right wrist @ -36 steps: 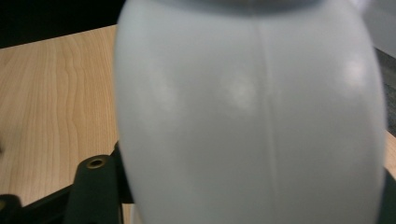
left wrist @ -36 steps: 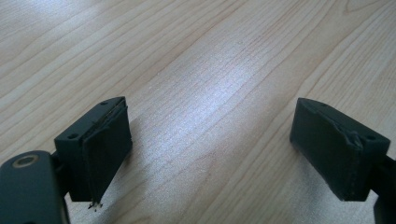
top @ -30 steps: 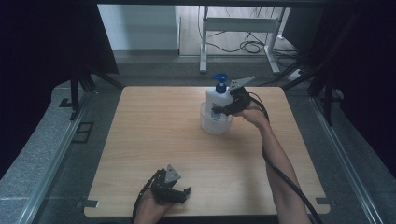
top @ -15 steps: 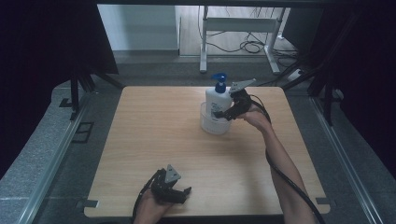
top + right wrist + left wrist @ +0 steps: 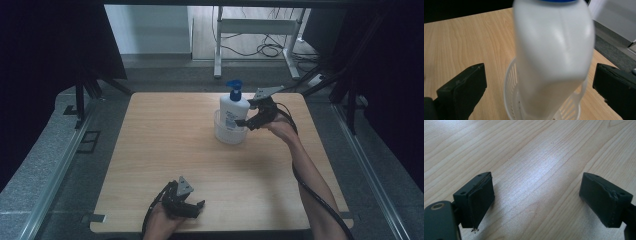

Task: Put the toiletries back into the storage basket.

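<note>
A white pump bottle point(image 5: 233, 109) with a blue pump stands upright in a white slotted basket point(image 5: 227, 134) at the far middle of the wooden table point(image 5: 165, 140). My right gripper point(image 5: 248, 114) hovers just right of the bottle, open; its jaws have just been opening. In the right gripper view the bottle point(image 5: 554, 50) rises out of the basket point(image 5: 510, 82) between and ahead of the spread jaws point(image 5: 539, 87), and the pads do not press on it. My left gripper point(image 5: 192, 209) rests near the front edge, open over bare wood point(image 5: 536, 200).
Dark curtains flank the table. A metal frame leg point(image 5: 217, 50) and loose cables point(image 5: 265, 47) lie on the floor beyond the far edge. Grey rails point(image 5: 65, 165) run along both sides of the table.
The right gripper has let go of the bottle, spread its jaws and drawn back a little to the right. The bottle stays upright in the basket. The left gripper has kept still.
</note>
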